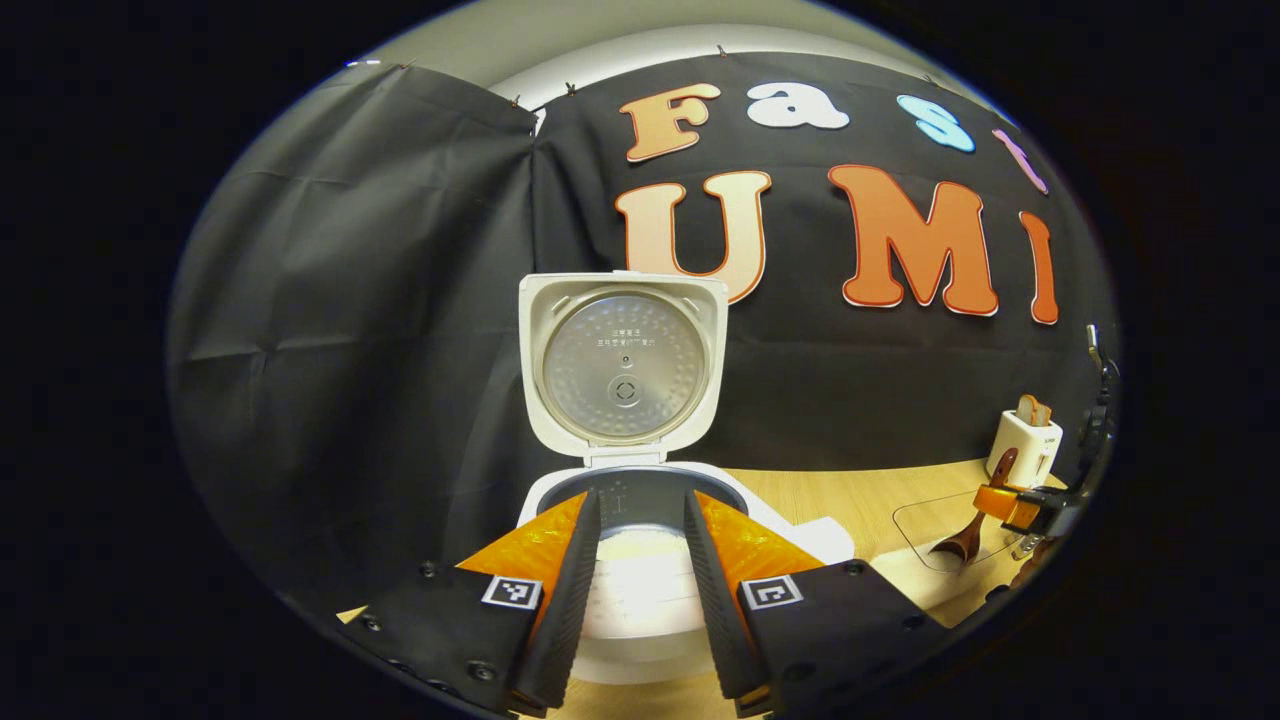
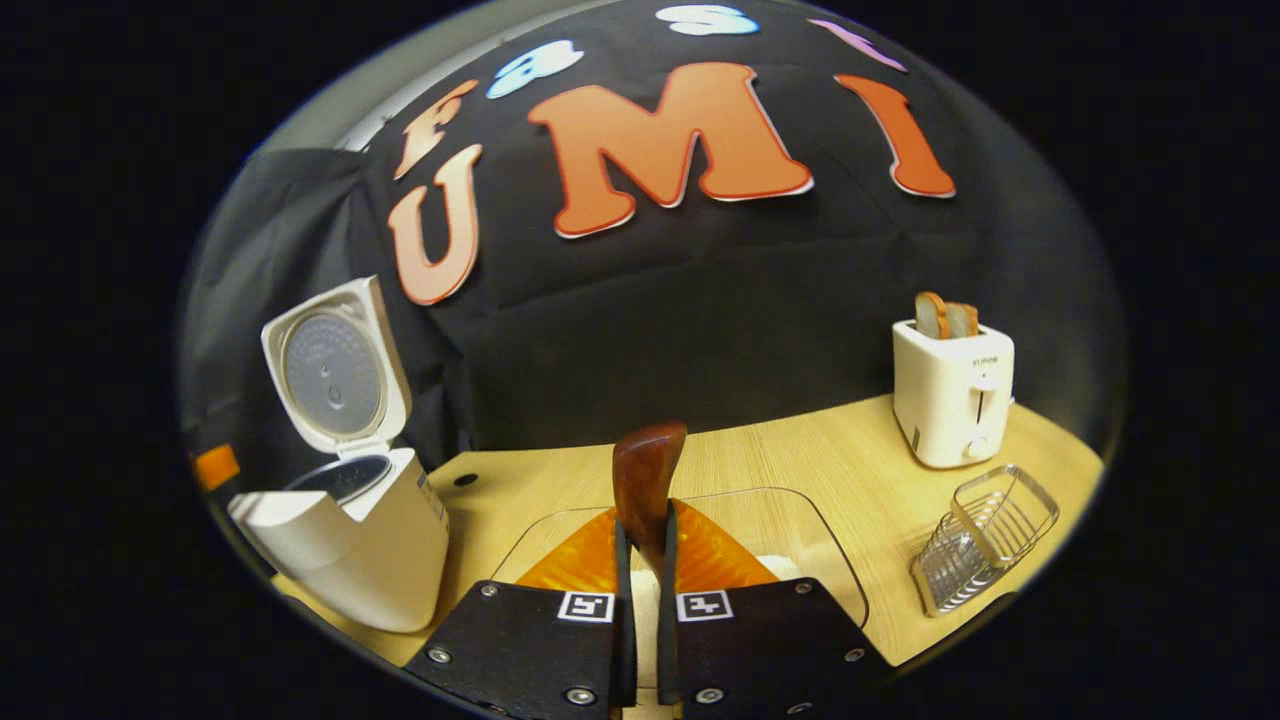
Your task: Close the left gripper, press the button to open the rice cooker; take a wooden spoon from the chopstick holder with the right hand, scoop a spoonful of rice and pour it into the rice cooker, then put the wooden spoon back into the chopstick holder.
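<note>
Standing open on the counter, the rice cooker has its lid tipped up and back against the black cloth wall, the round metal inner plate facing forward; the inner pot below shows a pale layer at its bottom. The left gripper hovers just before the cooker's front rim, its jaws apart with nothing between them, framing the pot's mouth. In the right gripper view the right gripper has its jaws clamped on the handle of the wooden spoon, whose dark brown end rises above the fingertips; beneath it lies a clear glass dish with white rice in it. In the left gripper view the same spoon shows far to the right, its bowl down inside the glass dish, with the right gripper on its handle. A white toaster with bread slices in its slot stands at the back right of the counter; a wire chopstick holder lies near the counter's right edge, well apart from the cooker.
</note>
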`<state>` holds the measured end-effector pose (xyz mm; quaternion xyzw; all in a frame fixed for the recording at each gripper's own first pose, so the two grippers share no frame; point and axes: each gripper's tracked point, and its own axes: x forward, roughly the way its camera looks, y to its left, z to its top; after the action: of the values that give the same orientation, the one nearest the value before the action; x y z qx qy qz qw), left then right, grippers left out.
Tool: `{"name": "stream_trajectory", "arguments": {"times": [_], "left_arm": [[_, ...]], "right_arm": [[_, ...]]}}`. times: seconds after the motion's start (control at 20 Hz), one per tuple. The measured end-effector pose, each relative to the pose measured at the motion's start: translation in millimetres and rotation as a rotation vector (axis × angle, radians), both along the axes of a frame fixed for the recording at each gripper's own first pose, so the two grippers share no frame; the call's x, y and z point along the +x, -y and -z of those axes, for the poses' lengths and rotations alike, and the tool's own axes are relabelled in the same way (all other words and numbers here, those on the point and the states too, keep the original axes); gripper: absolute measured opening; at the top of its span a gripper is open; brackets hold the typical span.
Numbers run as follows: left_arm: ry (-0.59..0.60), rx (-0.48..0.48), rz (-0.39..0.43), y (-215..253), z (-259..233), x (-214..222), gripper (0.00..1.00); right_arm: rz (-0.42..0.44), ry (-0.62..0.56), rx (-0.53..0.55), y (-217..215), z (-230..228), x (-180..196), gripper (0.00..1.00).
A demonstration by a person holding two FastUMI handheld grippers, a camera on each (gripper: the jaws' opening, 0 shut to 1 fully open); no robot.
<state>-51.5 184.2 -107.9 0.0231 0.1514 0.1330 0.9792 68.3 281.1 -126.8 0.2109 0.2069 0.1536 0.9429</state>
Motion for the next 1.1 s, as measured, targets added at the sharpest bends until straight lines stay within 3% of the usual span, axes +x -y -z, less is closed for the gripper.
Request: {"name": "stream_trajectory", "arguments": {"times": [0.15, 0.75, 1.1], "left_arm": [[0.001, -0.006, -0.008, -4, 1, -3, 0.58], [0.007, -0.020, -0.021, -8, -1, -9, 0.58], [0.006, -0.027, -0.032, -10, -1, -12, 0.57]], "right_arm": [[0.022, -0.087, 0.144, 1, 5, 5, 0.08], [0.050, -0.327, 0.539, 6, 21, 14, 0.08], [0.057, -0.435, 0.690, 3, 24, 12, 0.08]]}}
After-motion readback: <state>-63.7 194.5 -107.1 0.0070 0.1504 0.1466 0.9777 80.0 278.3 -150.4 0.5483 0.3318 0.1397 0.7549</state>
